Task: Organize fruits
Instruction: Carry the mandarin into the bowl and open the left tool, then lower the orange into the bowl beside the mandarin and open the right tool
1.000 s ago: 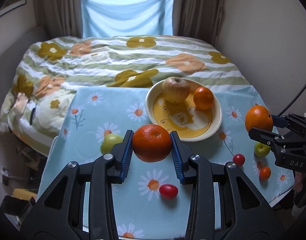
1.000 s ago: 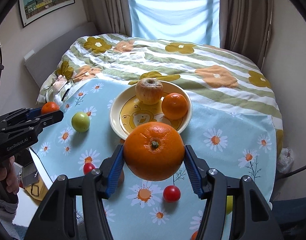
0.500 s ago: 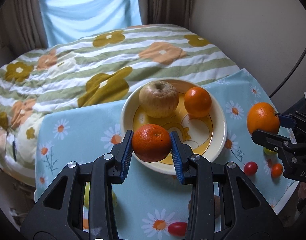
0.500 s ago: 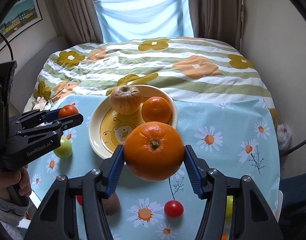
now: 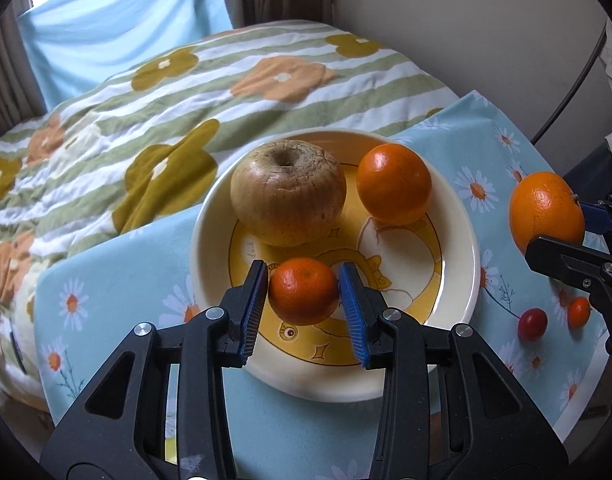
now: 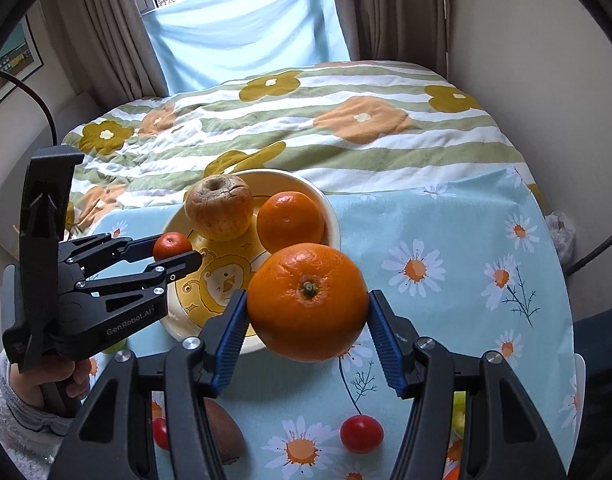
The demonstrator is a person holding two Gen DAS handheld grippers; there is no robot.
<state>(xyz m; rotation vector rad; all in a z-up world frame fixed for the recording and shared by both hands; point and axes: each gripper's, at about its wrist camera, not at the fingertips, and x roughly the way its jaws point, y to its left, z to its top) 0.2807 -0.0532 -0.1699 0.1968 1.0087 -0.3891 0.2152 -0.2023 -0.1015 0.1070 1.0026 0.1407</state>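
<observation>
two grippers are in play, and each of ours is clamped on a piece of fruit. our left gripper [image 5: 304, 291] pinches a small tangerine [image 5: 304, 291] between its blue pads, holding it over the near part of the plate [image 5: 330, 384]; we cannot tell whether it touches the plate's yellow floor. our right gripper [image 6: 308, 322] squeezes a large orange [image 6: 308, 302], stem end facing the camera, raised just beside the plate's rim on the side nearer us.

on the plate, a wrinkled brownish apple [image 5: 288, 192] sits at the far left and a medium orange [image 5: 394, 184] at the far right, just beside each other. the plate rests on a light blue daisy-print cloth [image 6: 446, 240], with a striped floral blanket [image 6: 306, 120] beyond it.

loose on the cloth near us in the right wrist view lie a red cherry tomato [image 6: 361, 434], a brown kiwi [image 6: 222, 432] partly hidden by our right gripper, and a second red tomato [image 6: 161, 434]. a hand [image 6: 46, 376] in a fleecy white sleeve grips the left tool's handle.
</observation>
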